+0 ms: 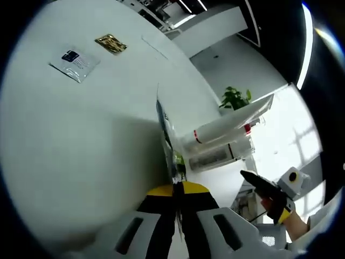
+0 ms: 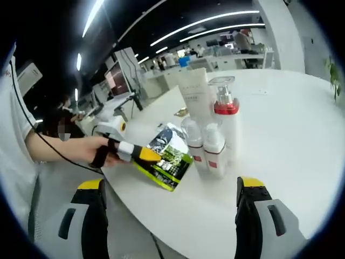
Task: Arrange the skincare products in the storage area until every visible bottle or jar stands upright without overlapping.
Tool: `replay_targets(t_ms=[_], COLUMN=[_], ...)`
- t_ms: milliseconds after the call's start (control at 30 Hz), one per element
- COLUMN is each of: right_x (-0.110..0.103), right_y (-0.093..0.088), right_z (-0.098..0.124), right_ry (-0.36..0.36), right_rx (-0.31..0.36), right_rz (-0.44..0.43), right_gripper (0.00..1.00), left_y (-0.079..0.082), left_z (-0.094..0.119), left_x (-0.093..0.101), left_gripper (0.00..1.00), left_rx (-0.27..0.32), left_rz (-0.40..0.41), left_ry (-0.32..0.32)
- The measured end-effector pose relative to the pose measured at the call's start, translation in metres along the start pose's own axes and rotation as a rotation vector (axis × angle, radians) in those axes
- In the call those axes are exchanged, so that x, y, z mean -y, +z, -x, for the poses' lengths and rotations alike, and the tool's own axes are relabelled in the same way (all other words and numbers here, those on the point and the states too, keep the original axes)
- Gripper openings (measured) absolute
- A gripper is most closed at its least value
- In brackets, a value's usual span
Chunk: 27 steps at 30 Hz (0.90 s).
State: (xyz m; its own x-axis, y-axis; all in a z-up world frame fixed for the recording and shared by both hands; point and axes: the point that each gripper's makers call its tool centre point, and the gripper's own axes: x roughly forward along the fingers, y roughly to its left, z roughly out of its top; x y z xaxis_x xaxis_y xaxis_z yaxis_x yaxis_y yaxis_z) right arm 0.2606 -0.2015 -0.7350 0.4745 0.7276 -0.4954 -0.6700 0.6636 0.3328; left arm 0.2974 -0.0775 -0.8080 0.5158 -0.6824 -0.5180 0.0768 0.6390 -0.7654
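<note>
Pinching one edge of a flat green-and-black printed sachet (image 2: 166, 155), the left tongs (image 2: 148, 155) are closed tight on it and hold it over the near rim of the round white tabletop (image 2: 280, 129); the left gripper view sees that sachet (image 1: 168, 141) edge-on, rising from its yellow tips (image 1: 177, 190). Just beyond the sachet, a cluster of white skincare bottles with red bands (image 2: 213, 141) stands upright. The right tongs (image 2: 171, 186) gape wide and hold nothing, with the sachet and bottles ahead of their spread tips.
</note>
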Motion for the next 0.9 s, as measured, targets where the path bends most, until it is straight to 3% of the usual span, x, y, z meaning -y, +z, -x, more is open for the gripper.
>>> replay_targets(t_ms=[200, 300, 500, 633, 800, 900], right_x=[-0.003, -0.004, -0.004, -0.005, -0.005, -0.006], right_y=[-0.002, -0.004, -0.004, -0.004, -0.005, -0.005], right_z=[-0.003, -0.003, -0.003, -0.004, -0.003, -0.003], right_ry=[0.014, 0.019, 0.022, 0.026, 0.024, 0.024], right_rx=[-0.011, -0.022, -0.022, -0.024, -0.023, -0.025], right_rz=[0.011, 0.017, 0.015, 0.016, 0.015, 0.015], right_gripper=[1.00, 1.00, 1.00, 1.00, 1.00, 1.00], left_y=[0.002, 0.001, 0.008, 0.011, 0.006, 0.011], left_z=[-0.001, 0.000, 0.002, 0.003, 0.003, 0.008], left_x=[0.001, -0.003, -0.007, -0.018, -0.013, -0.020], left_gripper=[0.00, 0.02, 0.21, 0.27, 0.35, 0.40], left_rx=[0.003, -0.009, -0.006, -0.035, -0.060, -0.081], left_rz=[-0.089, -0.156, -0.212, -0.307, -0.369, -0.466], left_ry=[0.034, 0.082, 0.115, 0.178, 0.210, 0.248])
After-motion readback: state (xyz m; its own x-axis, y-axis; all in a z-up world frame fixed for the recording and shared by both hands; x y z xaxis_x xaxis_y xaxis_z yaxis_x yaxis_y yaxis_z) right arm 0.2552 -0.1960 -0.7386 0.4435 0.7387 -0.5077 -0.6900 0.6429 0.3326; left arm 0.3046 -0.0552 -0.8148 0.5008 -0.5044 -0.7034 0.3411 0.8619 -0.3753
